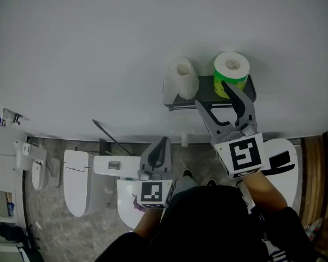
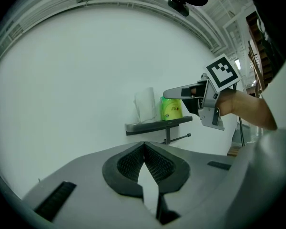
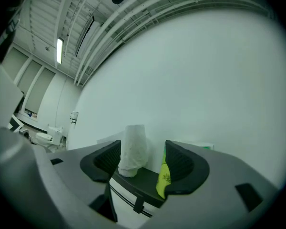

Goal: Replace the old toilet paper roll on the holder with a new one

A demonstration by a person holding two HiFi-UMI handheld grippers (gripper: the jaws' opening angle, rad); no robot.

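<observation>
A dark wall shelf (image 1: 205, 86) carries a crumpled white toilet roll (image 1: 180, 78) on its left and a roll in green wrap (image 1: 231, 71) on its right. The thin bar (image 2: 178, 138) under the shelf is bare. My right gripper (image 1: 212, 93) is open in front of the shelf, just below the green roll, holding nothing. Its own view shows the white roll (image 3: 133, 149) beyond the gap and the green roll (image 3: 163, 178) partly hidden behind the right jaw. My left gripper (image 1: 164, 141) hangs lower and to the left, shut and empty, with its pads (image 2: 144, 147) meeting at the tip.
A plain white wall fills the background. A toilet (image 1: 76, 187) and a white cistern (image 1: 112, 165) stand on the grey floor at lower left. A white lid (image 1: 279, 157) sits at lower right beside brown wood (image 1: 317, 173). Small fixtures (image 1: 11, 118) hang at far left.
</observation>
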